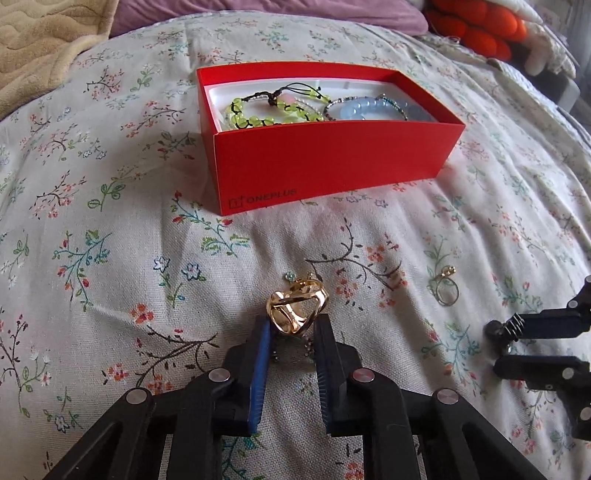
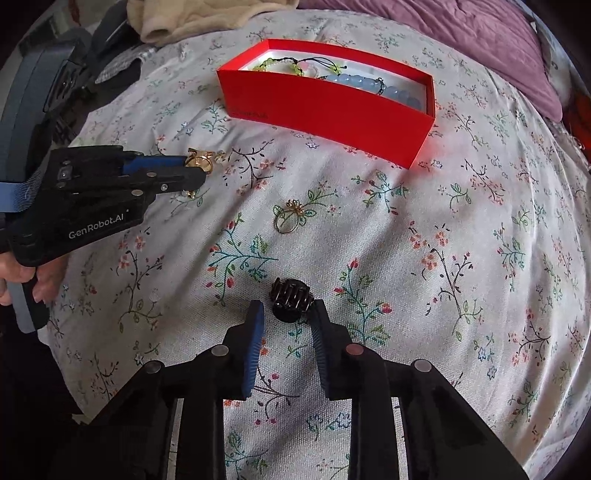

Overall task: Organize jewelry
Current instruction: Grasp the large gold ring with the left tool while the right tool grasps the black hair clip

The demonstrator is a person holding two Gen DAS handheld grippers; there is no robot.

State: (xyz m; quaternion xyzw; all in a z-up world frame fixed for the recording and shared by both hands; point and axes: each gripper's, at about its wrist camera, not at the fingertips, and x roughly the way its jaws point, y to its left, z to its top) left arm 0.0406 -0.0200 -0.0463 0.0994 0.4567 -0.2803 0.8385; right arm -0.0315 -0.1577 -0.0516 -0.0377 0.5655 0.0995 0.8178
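My left gripper [image 1: 293, 328] is shut on a chunky gold ring [image 1: 297, 308], pinched at its fingertips just above the floral bedsheet; the right wrist view shows that gripper [image 2: 195, 171] and ring [image 2: 201, 159] at the left. My right gripper [image 2: 288, 310] stands open around a small black hair claw [image 2: 291, 299] lying on the sheet; the right fingertip touches it, and a thin gap shows on the left. A red open box [image 1: 332, 162] [image 2: 325, 107] farther back holds a green bead bracelet [image 1: 266, 110] and a pale blue bead bracelet [image 1: 369, 110].
A thin gold flower ring [image 1: 447, 291] [image 2: 288, 218] lies loose between the two grippers. A tiny green-stone piece [image 1: 290, 276] sits just beyond the held ring. A beige blanket [image 1: 44, 44], a purple pillow [image 1: 258, 14] and an orange plush [image 1: 476, 26] border the bed's far side.
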